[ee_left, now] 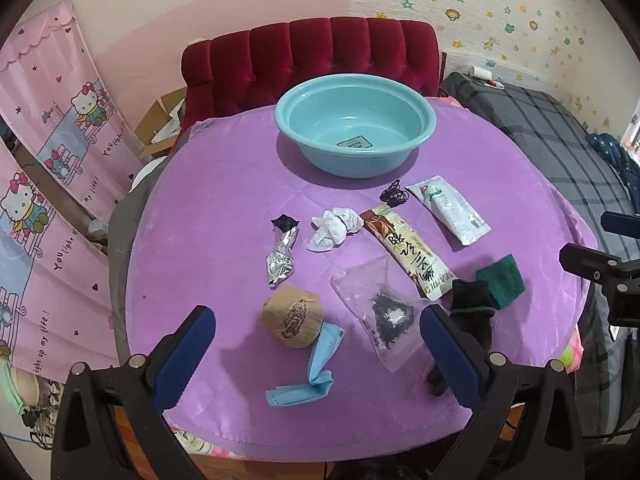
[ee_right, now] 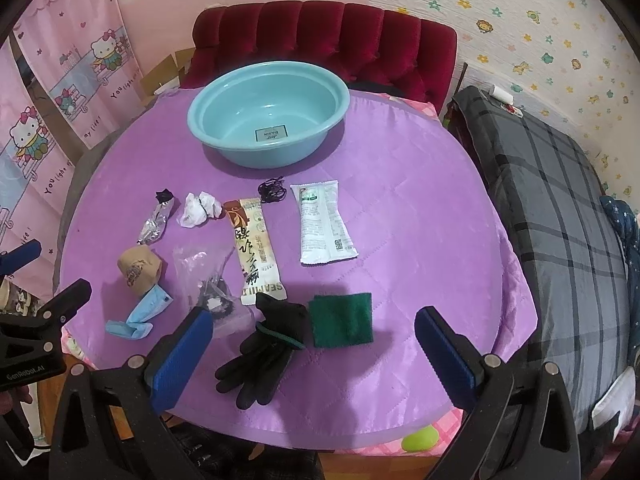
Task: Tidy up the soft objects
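Note:
A light blue basin [ee_left: 354, 120] [ee_right: 267, 114] stands empty at the far side of the purple-covered table [ee_left: 224, 208] [ee_right: 420, 216]. Spread before it lie a foil wrapper [ee_left: 282, 254], crumpled white tissue [ee_left: 334, 226], a brown paper ball [ee_left: 291, 316], a blue face mask [ee_left: 310, 376], a clear bag with dark bits [ee_left: 386, 314], a long snack packet [ee_right: 256, 248], a white pouch [ee_right: 324, 224], a black cord [ee_right: 273, 191], a black glove [ee_right: 266, 348] and a green cloth [ee_right: 342, 318]. My left gripper [ee_left: 318, 354] hangs open above the mask. My right gripper [ee_right: 316, 354] is open over the glove.
A red tufted chair [ee_left: 312, 56] stands behind the table. A grey plaid bed [ee_right: 560, 216] runs along the right. Pink cartoon curtains [ee_left: 52, 184] hang at the left, and a cardboard box [ee_left: 160, 124] sits beside the chair. A yellow-green ball [ee_right: 420, 438] lies below the table's near edge.

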A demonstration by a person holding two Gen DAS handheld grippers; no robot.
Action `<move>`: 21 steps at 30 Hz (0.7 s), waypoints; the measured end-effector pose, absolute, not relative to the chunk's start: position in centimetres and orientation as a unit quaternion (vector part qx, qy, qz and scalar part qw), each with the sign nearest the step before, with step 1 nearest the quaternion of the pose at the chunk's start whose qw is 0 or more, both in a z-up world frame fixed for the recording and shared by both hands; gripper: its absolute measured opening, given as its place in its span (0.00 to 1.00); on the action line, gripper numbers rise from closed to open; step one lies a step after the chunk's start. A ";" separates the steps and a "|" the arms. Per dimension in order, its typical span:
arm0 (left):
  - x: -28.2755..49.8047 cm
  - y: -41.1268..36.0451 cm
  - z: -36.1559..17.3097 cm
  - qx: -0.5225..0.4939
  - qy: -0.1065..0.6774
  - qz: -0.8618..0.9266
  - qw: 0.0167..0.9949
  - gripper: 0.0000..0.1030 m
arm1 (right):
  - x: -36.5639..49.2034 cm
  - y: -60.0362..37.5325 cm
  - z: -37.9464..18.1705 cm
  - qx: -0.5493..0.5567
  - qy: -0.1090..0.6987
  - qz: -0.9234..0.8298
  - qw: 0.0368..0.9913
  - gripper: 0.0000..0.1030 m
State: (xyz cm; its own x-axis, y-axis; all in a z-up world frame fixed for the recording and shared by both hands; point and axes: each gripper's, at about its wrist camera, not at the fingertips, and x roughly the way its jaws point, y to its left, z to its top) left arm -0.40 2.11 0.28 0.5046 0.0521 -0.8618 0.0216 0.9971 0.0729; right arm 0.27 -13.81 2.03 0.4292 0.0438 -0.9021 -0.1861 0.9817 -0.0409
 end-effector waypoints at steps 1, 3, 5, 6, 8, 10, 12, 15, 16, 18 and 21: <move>-0.4 2.1 0.3 0.037 0.497 0.009 0.867 1.00 | 0.3 -13.8 2.0 -0.067 0.529 0.068 0.843 1.00; -0.4 2.1 0.3 0.037 0.498 0.007 0.866 1.00 | 0.4 -13.9 2.0 -0.066 0.529 0.070 0.843 1.00; -0.4 2.1 0.3 0.038 0.498 0.007 0.866 1.00 | 0.5 -14.0 1.9 -0.065 0.530 0.071 0.843 1.00; -0.4 2.1 0.3 0.039 0.497 0.008 0.867 1.00 | 0.5 -14.0 2.0 -0.063 0.529 0.072 0.843 1.00; -0.5 2.1 0.3 0.039 0.494 0.009 0.868 1.00 | 0.5 -14.1 2.0 -0.064 0.527 0.074 0.844 1.00; -0.5 2.1 0.4 0.037 0.489 0.010 0.871 1.00 | 0.6 -14.1 2.1 -0.064 0.526 0.075 0.844 1.00; -0.5 2.2 0.4 0.036 0.488 0.011 0.872 1.00 | 0.7 -14.1 2.1 -0.064 0.525 0.076 0.845 1.00; -0.5 2.4 0.3 0.031 0.485 0.016 0.874 1.00 | 0.7 -14.3 1.9 -0.063 0.526 0.077 0.845 1.00; -0.6 2.6 0.4 0.028 0.483 0.020 0.875 1.00 | 0.8 -14.4 1.9 -0.062 0.526 0.077 0.844 1.00; -0.6 2.9 0.3 0.023 0.480 0.025 0.877 1.00 | 0.8 -14.6 1.8 -0.062 0.527 0.075 0.844 1.00; -0.6 3.2 0.1 0.022 0.480 0.028 0.877 1.00 | 0.8 -14.8 1.7 -0.063 0.527 0.074 0.845 1.00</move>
